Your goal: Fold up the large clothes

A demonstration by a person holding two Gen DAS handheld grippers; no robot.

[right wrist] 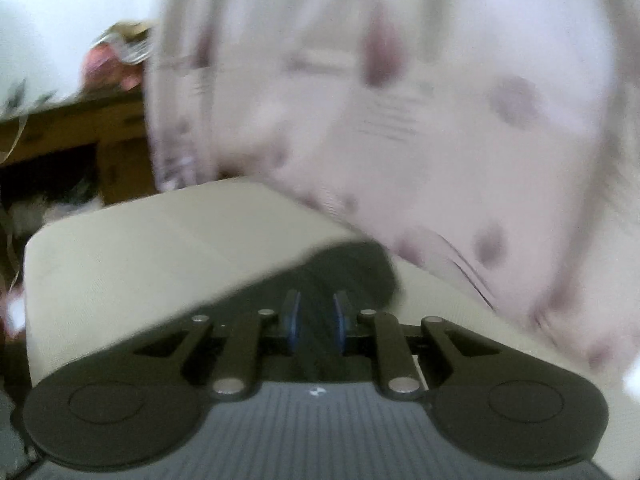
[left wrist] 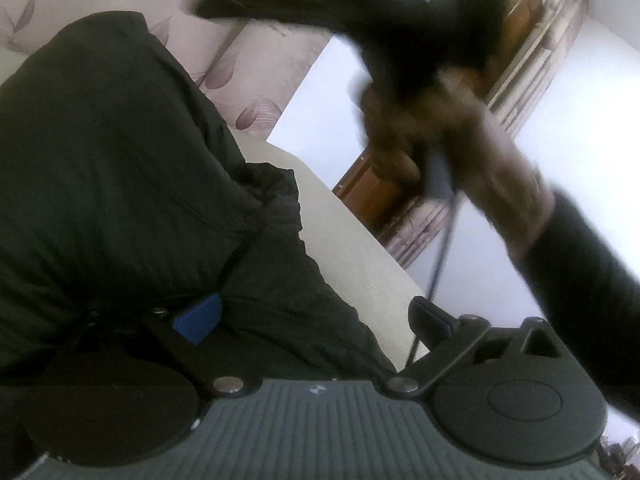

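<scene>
While its jaws stand wide, left hand-held gripper [left wrist: 316,316] touches dark jacket [left wrist: 120,168].

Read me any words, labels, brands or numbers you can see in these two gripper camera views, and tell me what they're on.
No readable text in either view.
Small white mark on the left gripper body: a logo, no letters legible.
Same small white mark on the right gripper body: blurred, unreadable.
Dark jacket: no label showing.
Patterned fabric: leaf prints only, no words.

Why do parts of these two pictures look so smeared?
Left wrist view: the hand with the other gripper is motion-blurred, while the dark coat is fairly sharp. Right wrist view: nearly everything streaks, above all the flowered wall; both bulge at the edges.
</scene>
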